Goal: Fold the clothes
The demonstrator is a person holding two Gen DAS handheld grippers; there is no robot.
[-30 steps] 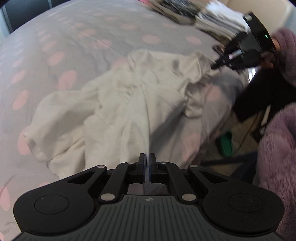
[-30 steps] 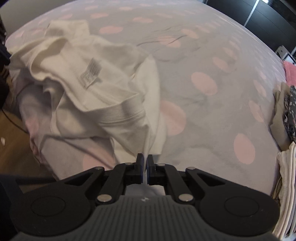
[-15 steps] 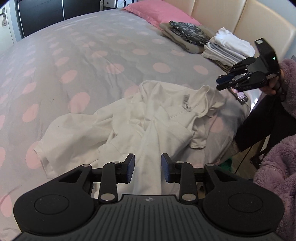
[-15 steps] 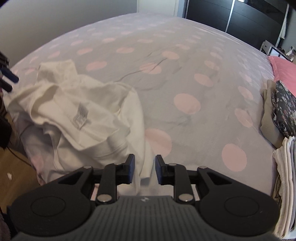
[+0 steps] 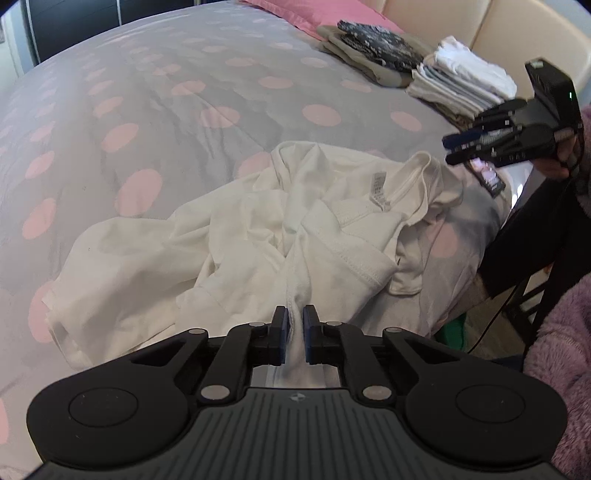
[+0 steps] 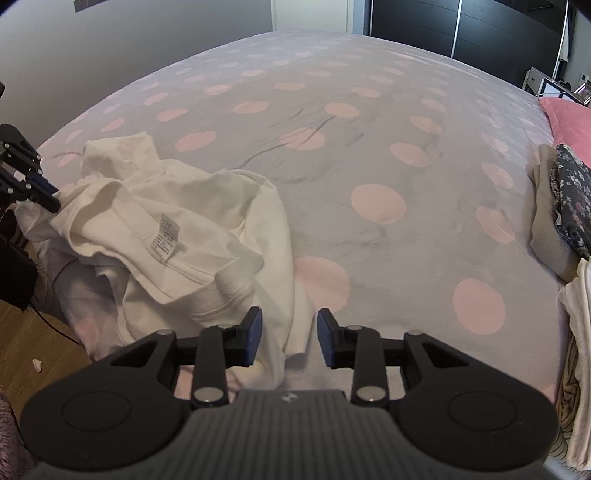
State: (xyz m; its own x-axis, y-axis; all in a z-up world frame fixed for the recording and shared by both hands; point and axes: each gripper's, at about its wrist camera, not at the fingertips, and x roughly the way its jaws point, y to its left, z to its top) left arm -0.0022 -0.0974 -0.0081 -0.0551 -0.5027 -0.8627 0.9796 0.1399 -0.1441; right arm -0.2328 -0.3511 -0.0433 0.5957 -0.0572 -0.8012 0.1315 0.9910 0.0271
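The polka-dot bed (image 5: 184, 110) held a crumpled white T-shirt (image 5: 258, 229) at its near edge, unfolded, while folded stacks (image 5: 458, 81) lay far right. The left gripper (image 5: 293, 326) had nearly closed around a bunched ridge of shirt; the right gripper (image 6: 288, 334) stood wide apart, empty, over the hem.

The garment (image 5: 295, 229) lies crumpled on the bed (image 5: 184, 110) near its front edge, part of it hanging over that edge. The left gripper (image 5: 294, 325) sits at the garment's near fold, with cloth between its fingers. The right gripper (image 6: 289, 332) is over the garment's other end, its fingers either side of a hanging corner. Behind the garment, at the head of the bed, stacks of folded clothes (image 5: 461, 81) lie beside a pillow (image 5: 314, 14)
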